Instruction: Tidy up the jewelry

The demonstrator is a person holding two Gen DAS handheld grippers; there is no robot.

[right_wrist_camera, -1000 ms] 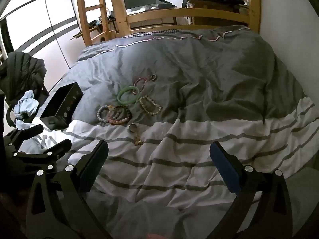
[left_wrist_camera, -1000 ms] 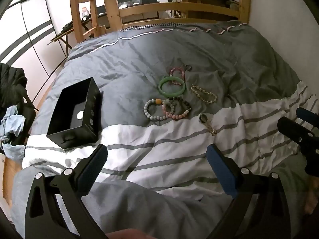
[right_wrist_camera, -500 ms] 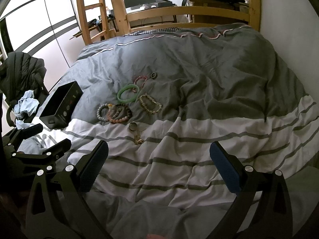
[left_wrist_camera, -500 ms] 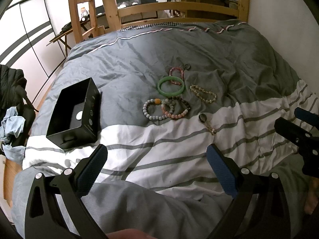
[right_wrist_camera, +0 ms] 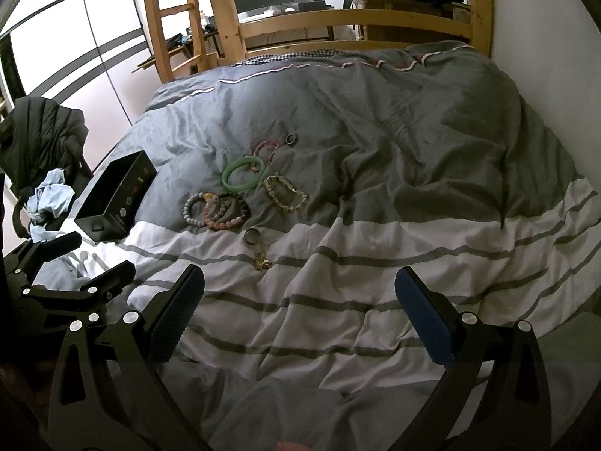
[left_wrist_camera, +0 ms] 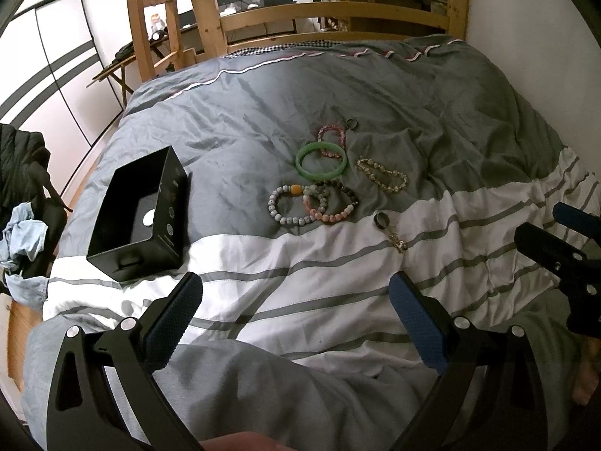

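Both hand-held grippers, left (left_wrist_camera: 295, 312) & right (right_wrist_camera: 298, 308), hang wide apart, empty, above the bed (left_wrist_camera: 469, 105). We see jewelry (left_wrist_camera: 319, 188) clustered mid-duvet, well apart from the grippers; black box (left_wrist_camera: 139, 212) sits to its left, open top up, prob. ready to receive pieces.

Scattered flat on the grey-and-white striped duvet (left_wrist_camera: 338, 263): green bangle (left_wrist_camera: 321, 160) overlapping a pink beaded bracelet (left_wrist_camera: 331, 135) beyond it; small dark ring (left_wrist_camera: 351, 124) just right of that. Nearer, pale beaded bracelet (left_wrist_camera: 287, 206) touching pink and dark beaded ones (left_wrist_camera: 334, 203). Right, a golden beaded strand (left_wrist_camera: 382, 173). Nearest, dark ring (left_wrist_camera: 381, 220) beside a gold trinket (left_wrist_camera: 399, 242), possibly a pendant. Left, open black box (left_wrist_camera: 139, 214), upright.
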